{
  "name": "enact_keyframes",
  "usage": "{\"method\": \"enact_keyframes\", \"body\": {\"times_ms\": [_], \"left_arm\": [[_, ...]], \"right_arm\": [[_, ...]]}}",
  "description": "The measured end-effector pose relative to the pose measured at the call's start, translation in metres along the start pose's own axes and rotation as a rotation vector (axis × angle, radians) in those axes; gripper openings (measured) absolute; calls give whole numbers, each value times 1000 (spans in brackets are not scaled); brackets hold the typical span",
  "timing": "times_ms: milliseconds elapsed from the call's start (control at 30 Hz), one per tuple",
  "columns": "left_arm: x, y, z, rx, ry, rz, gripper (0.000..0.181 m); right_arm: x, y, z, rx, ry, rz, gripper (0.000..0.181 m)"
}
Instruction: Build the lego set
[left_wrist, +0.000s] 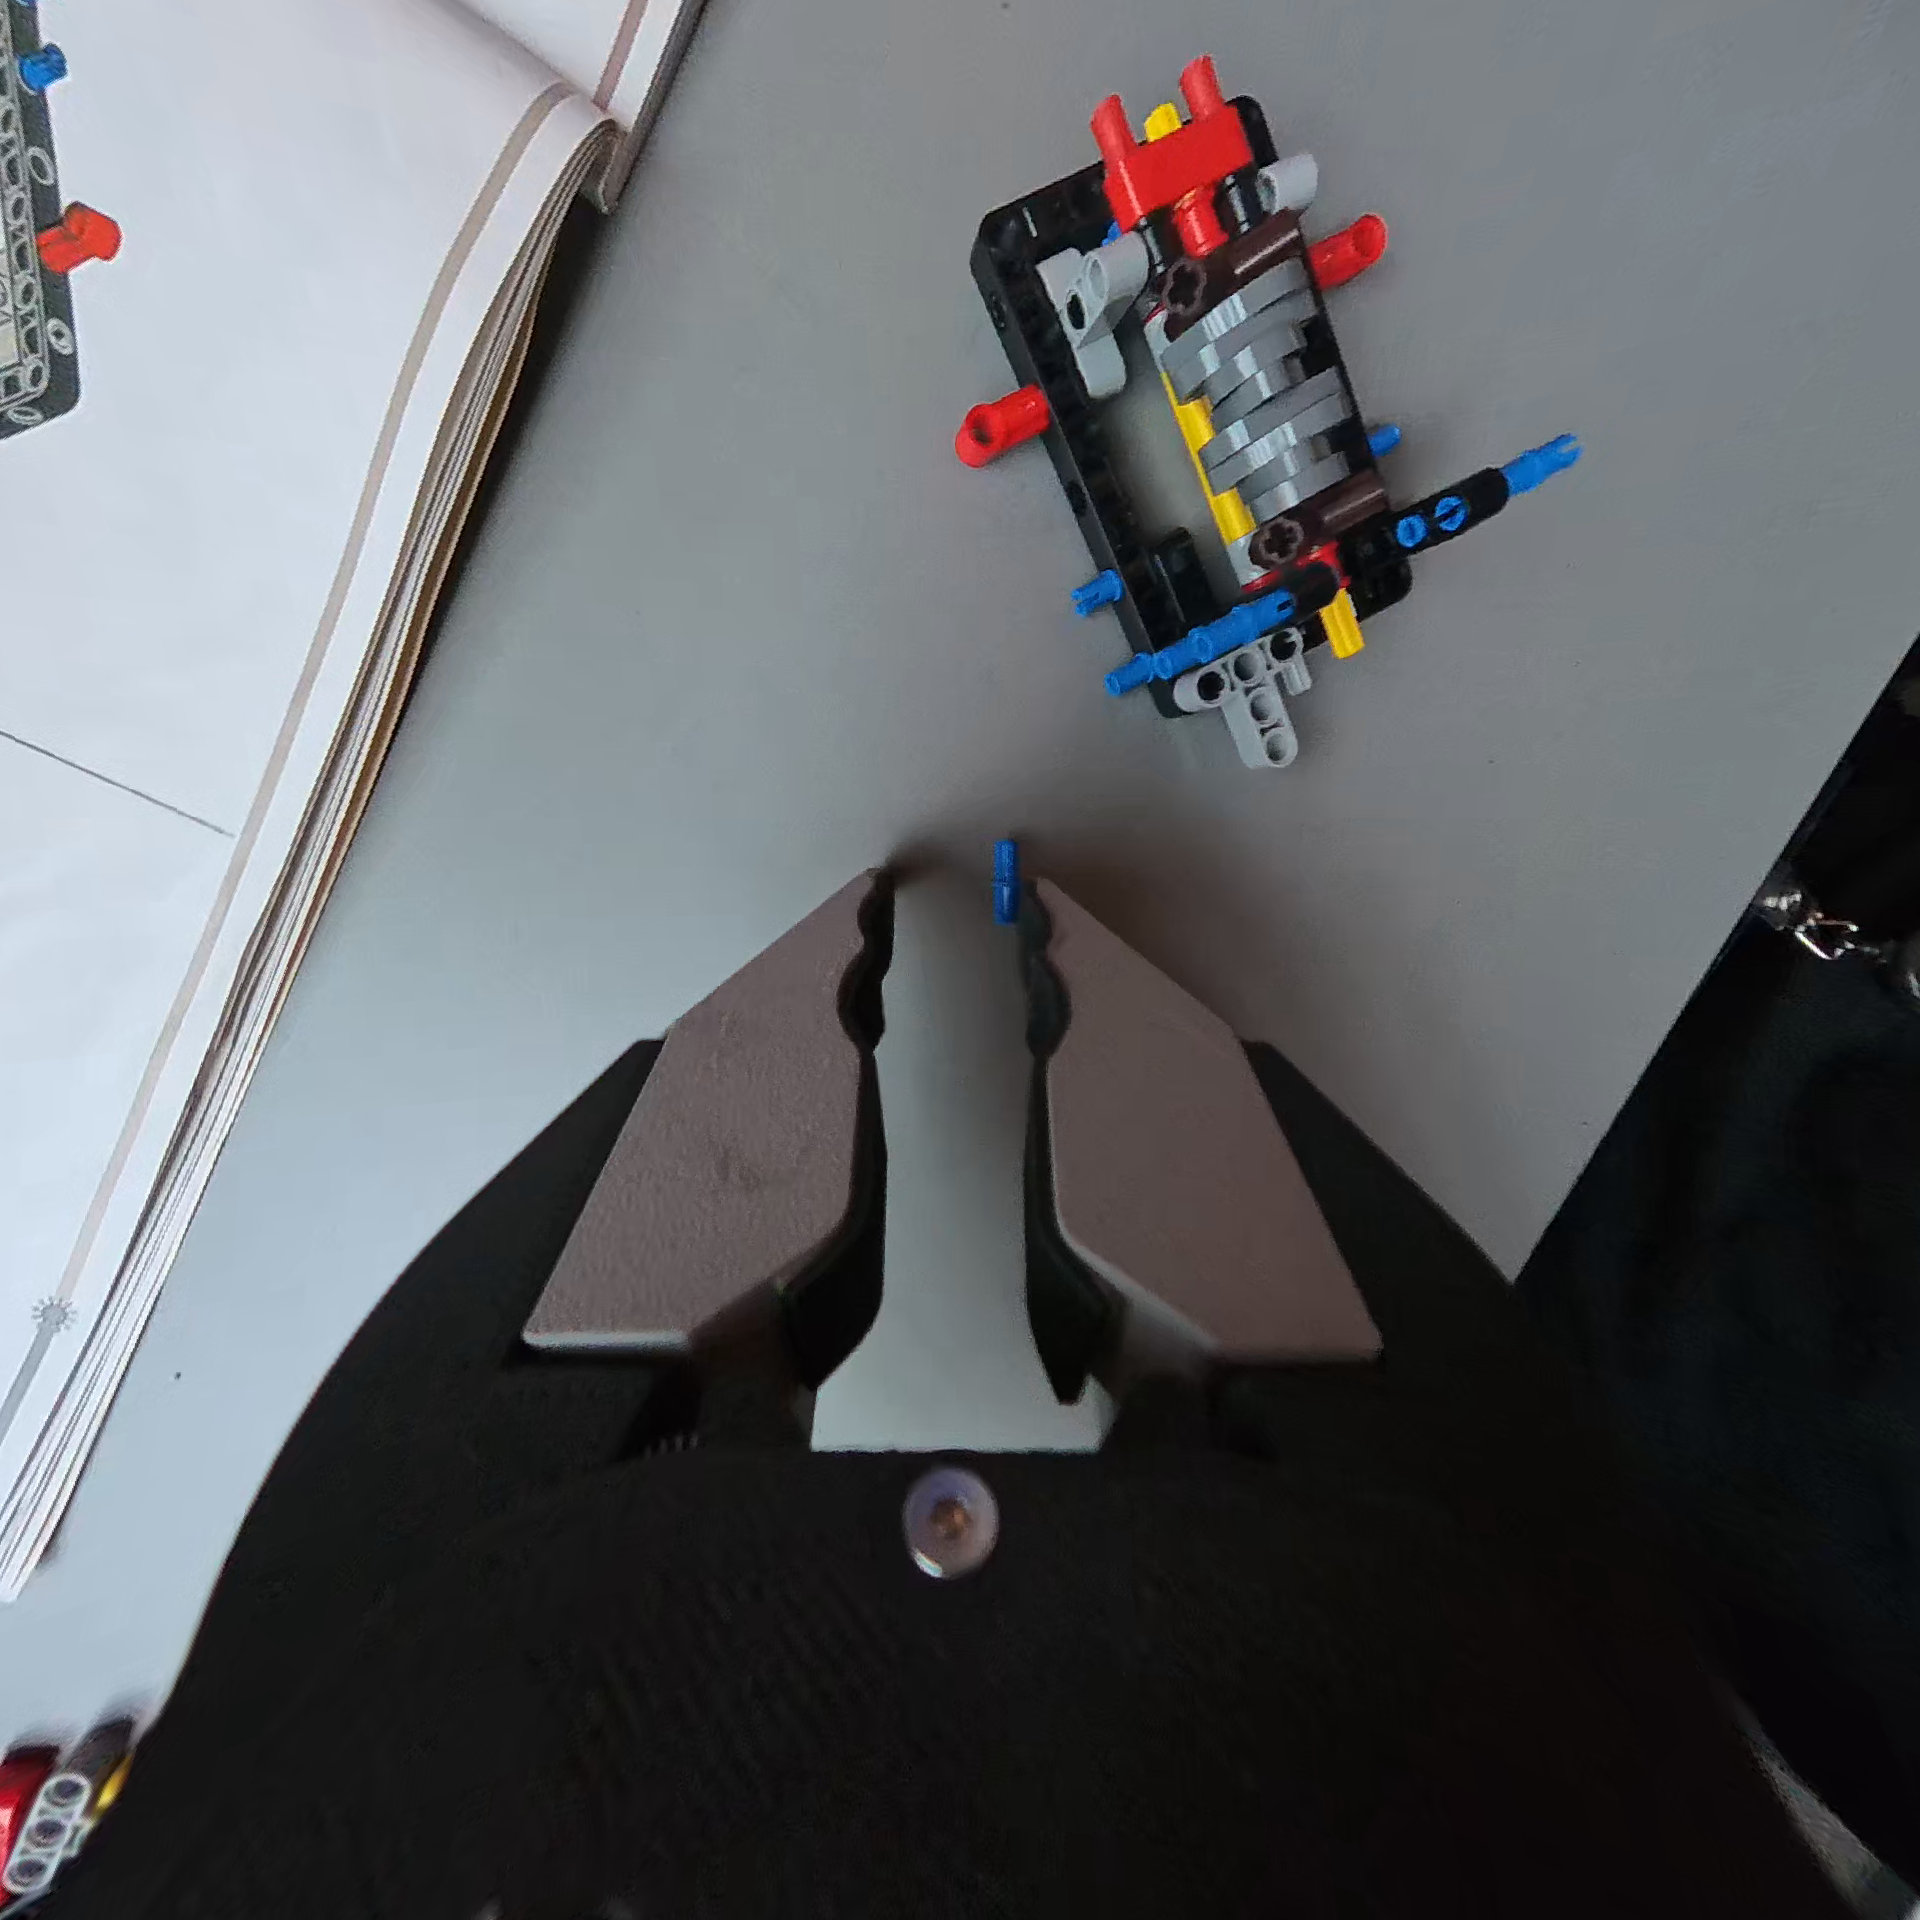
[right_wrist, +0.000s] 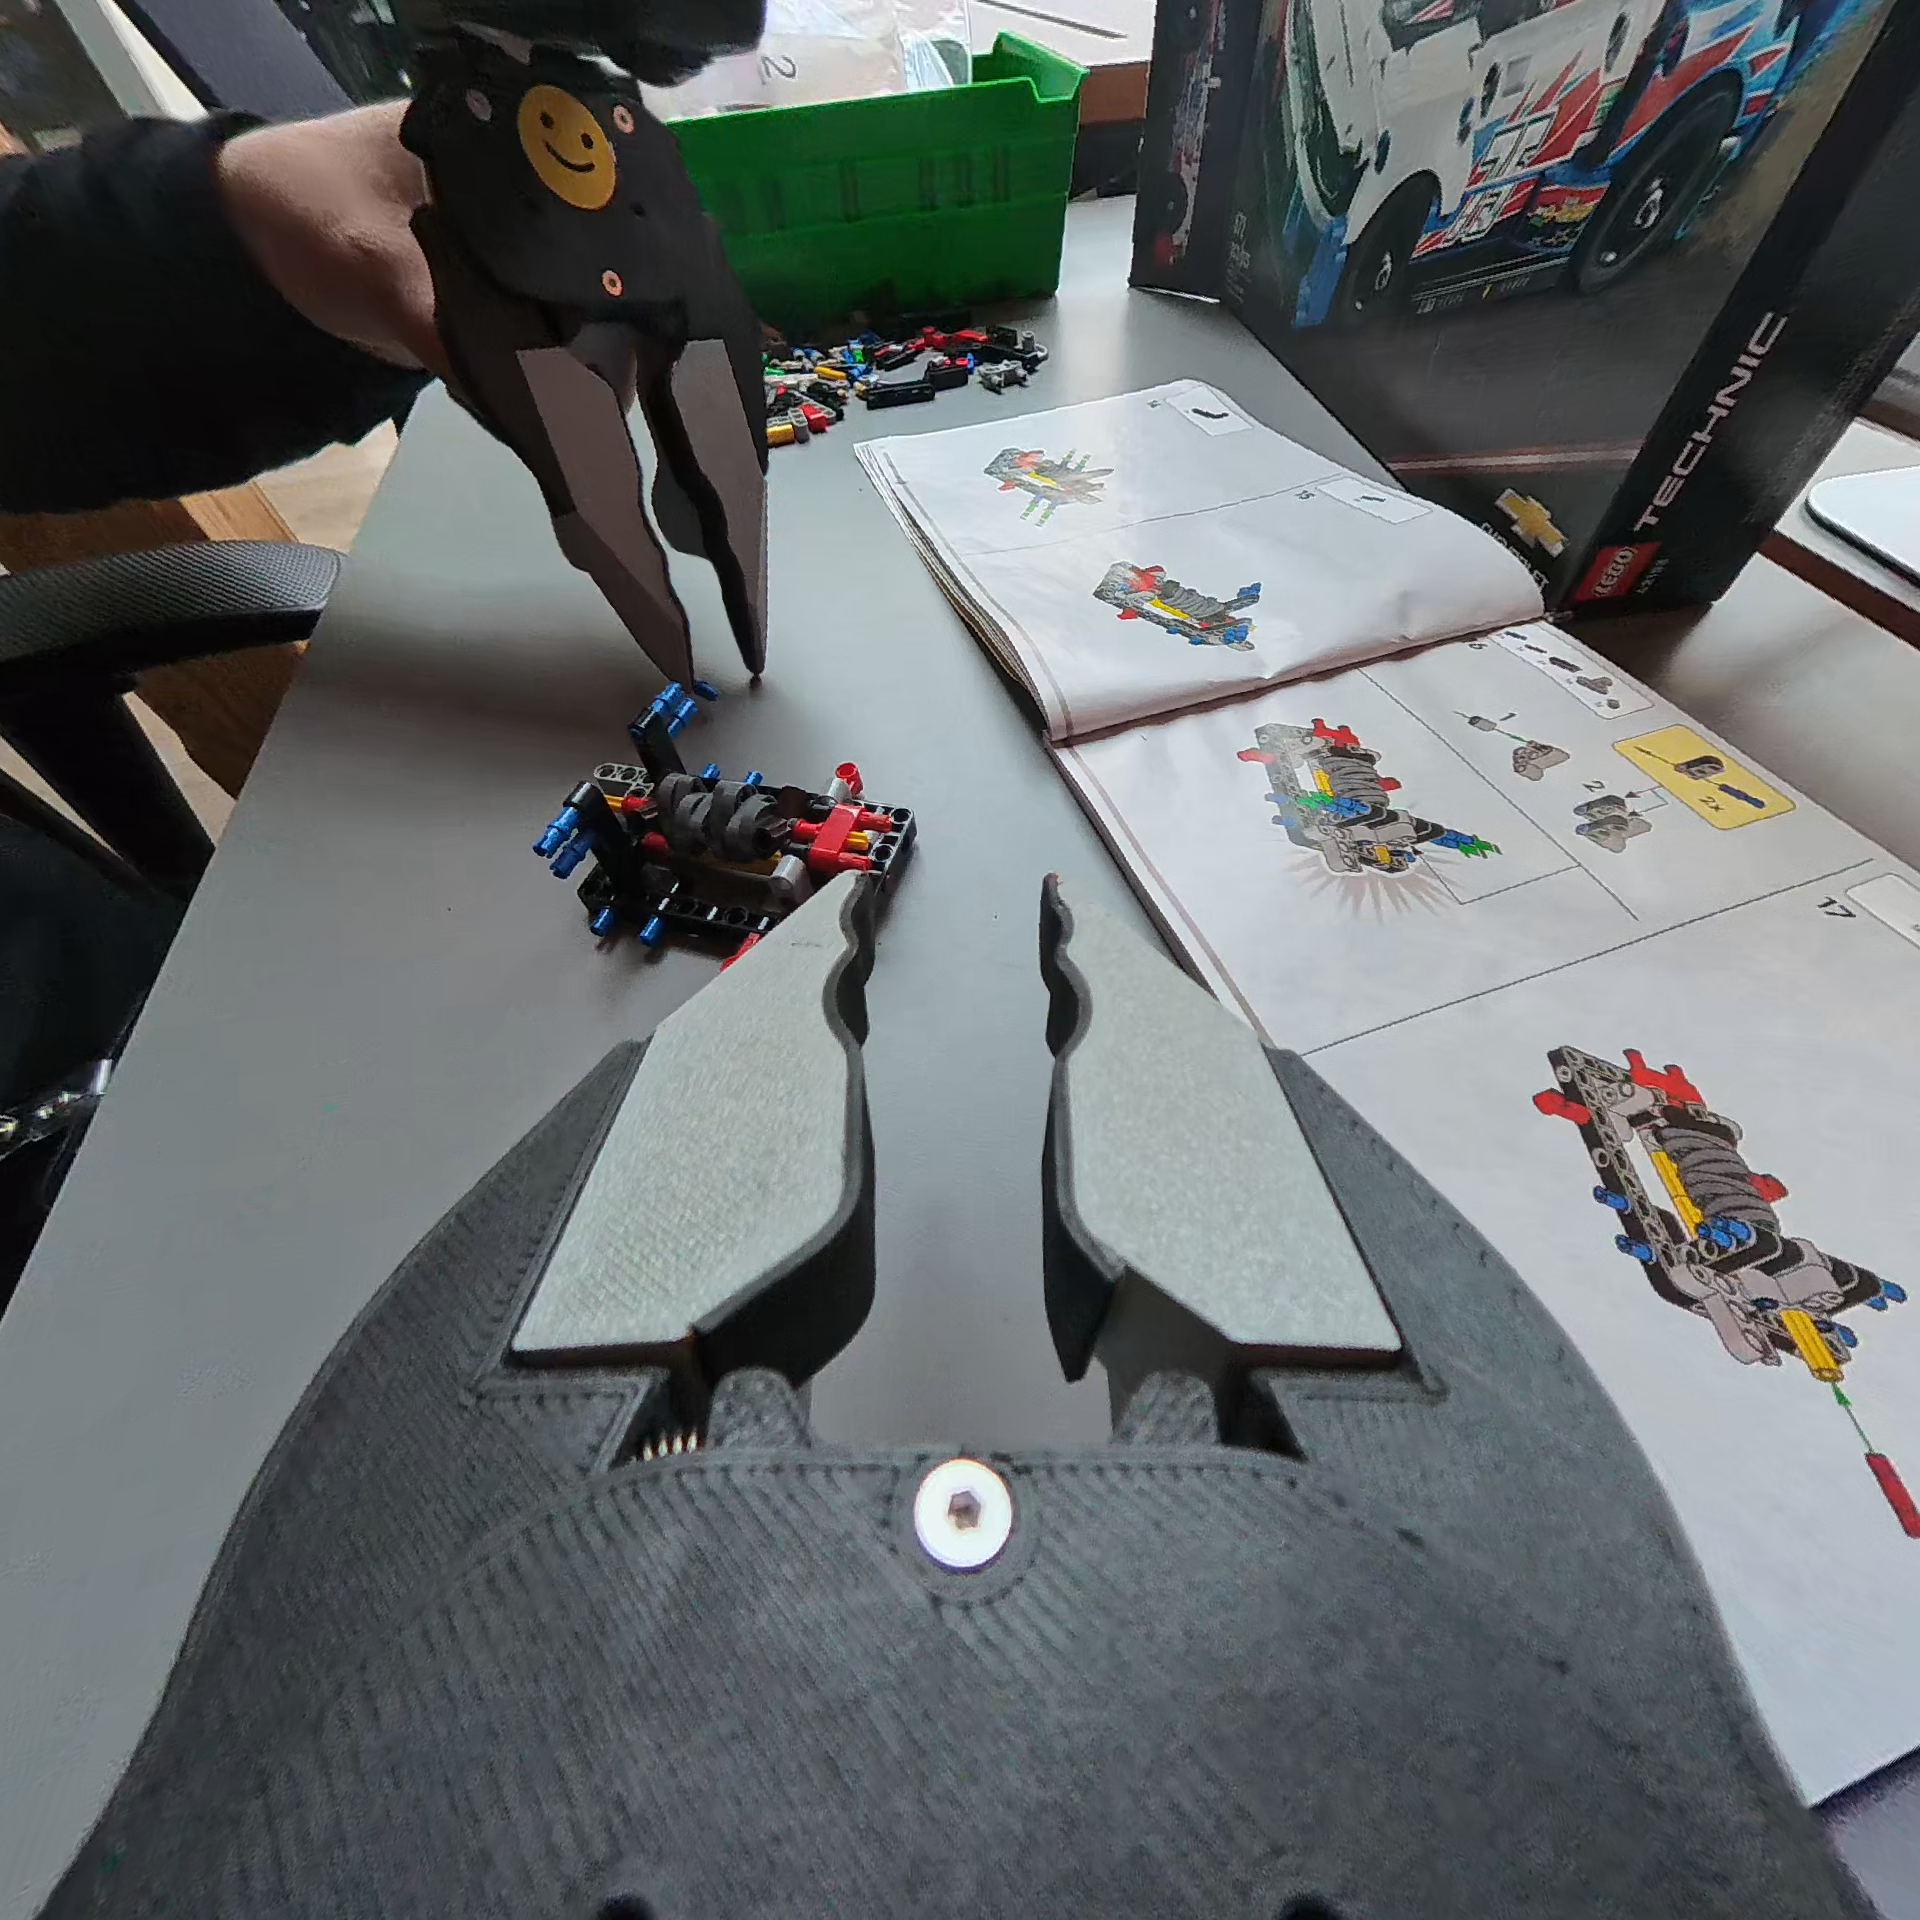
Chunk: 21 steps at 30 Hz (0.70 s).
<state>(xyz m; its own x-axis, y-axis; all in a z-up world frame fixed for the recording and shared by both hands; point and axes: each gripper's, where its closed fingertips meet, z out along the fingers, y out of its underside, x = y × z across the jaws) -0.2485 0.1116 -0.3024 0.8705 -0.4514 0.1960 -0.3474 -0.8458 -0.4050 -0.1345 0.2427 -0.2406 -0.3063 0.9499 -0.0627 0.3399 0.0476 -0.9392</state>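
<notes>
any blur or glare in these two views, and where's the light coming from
Left wrist view: loose parts at the bottom-left corner are smeared, the lego assembly is sharp, and a soft shadow pools at the left hand-held gripper tips. Right wrist view: daylight enters from behind the green bin, the instruction booklet is bright, straight edges bow.

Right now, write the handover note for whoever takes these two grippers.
Left gripper: open, tips down at the table; a small blue pin sits against one fingertip, not clamped.
Right gripper: open, empty, hovering just short of the model.
Part-built model: black frame with grey gear stack, lying flat on the table, in neither gripper.
Manual lies open to the right of the model; loose parts are piled by the green bin; box stands behind.
Done: frame and gears assembled.
Left: grip the blue pin, probably fit it to the model, then follow the manual.
</notes>
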Motion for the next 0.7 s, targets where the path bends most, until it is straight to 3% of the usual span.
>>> {"method": "enact_keyframes", "body": {"times_ms": [433,600,700], "left_arm": [[-14,16,-19,8,-208,77,24],[-27,43,-59,186,-274,-120,18],[-57,74,-97,287,-411,-260,18]], "right_arm": [[2,0,-2,8,3,16,28],[5,-2,-6,22,25,13,30],[12,-5,-7,28,82,-25,41]]}}
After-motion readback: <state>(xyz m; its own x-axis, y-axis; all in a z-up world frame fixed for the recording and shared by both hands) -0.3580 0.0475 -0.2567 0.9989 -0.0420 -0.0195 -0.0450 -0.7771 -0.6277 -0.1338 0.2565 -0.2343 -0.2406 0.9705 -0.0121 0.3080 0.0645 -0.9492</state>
